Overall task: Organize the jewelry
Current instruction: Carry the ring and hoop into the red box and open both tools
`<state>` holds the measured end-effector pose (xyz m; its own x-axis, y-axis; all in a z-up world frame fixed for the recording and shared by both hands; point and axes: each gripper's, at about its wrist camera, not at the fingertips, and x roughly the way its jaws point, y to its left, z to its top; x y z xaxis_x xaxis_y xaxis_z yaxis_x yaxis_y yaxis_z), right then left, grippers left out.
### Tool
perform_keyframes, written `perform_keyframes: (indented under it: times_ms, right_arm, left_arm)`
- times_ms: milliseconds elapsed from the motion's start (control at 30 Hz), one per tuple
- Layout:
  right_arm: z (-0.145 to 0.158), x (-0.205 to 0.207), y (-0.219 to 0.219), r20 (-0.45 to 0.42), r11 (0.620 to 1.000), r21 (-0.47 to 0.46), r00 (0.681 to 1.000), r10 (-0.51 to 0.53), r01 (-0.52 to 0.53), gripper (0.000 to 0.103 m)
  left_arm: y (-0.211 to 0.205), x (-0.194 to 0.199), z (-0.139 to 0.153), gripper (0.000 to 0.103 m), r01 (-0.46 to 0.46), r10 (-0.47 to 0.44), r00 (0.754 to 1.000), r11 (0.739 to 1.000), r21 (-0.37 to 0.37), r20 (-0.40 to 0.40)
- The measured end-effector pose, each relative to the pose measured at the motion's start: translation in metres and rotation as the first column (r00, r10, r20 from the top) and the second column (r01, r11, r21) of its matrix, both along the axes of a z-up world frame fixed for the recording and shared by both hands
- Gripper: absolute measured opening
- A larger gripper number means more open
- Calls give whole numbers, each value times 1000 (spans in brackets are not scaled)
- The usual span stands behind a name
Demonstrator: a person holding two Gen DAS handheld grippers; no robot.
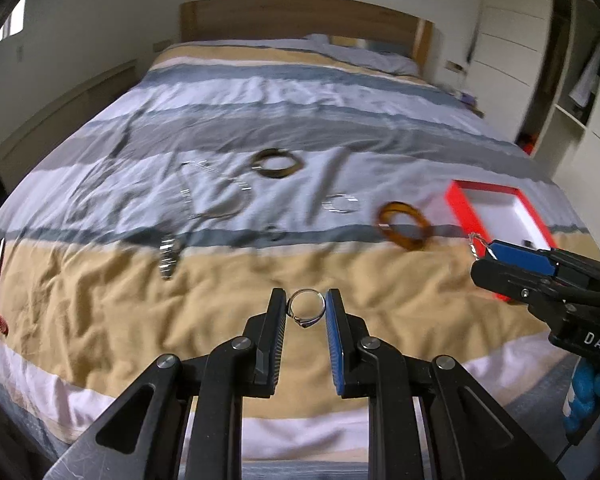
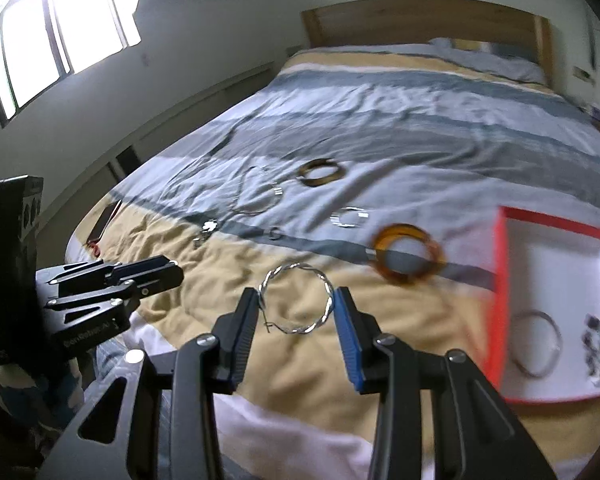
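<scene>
Two tongs in view. Left tongs (image 1: 306,304) clamped on one small silver ring (image 1: 306,307), pads pressing its two sides, held above the tan stripe of the bed (image 1: 100,288); ring's opening faces the camera, its setting turned downward. Right tongs (image 2: 296,308) gripping one twisted silver hoop (image 2: 296,300), likewise face-on, pinched at left and right edges, with a short wire end at lower left.

On the striped bedcover, counted: one amber bangle (image 2: 410,258) lying flat near the box; one dark brown bangle (image 2: 320,172) farther back; one small silver open hoop (image 2: 350,216); one thin necklace (image 1: 216,196) loosely looped; one metal watch (image 1: 168,256), long axis running toward the foot of the bed.

One red-rimmed white box (image 2: 500,280) at right, holding one thin silver bangle (image 2: 538,342) and one dark beaded piece (image 2: 596,350).
</scene>
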<state>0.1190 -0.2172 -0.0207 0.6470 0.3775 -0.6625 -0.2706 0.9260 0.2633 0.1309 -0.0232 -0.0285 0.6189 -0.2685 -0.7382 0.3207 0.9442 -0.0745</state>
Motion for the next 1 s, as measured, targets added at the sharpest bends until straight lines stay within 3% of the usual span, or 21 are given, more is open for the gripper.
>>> perform_keyframes:
  times_ms: [300,467,767,1000]
  right_arm:
    - [-3,-35,-102,7,984,-10,984,-179,179,37]
    - [-6,-31,-160,1,965,-37,966,-259,259,37]
    - [-23,33,-223,-30,955,-113,960,-278,273,37]
    - [-55,79,-250,-113,952,-174,955,-273,251,37]
  left_arm:
    - [-98,-13,11,20,185,-185,983,983,9,-5]
    - [-166,6,7,20,280,-279,960,960,7,-20]
    - [-268,72,-14,20,355,-354,934,935,11,-49]
    - [-308,112,-50,20,359,-353,931,932,51,-98]
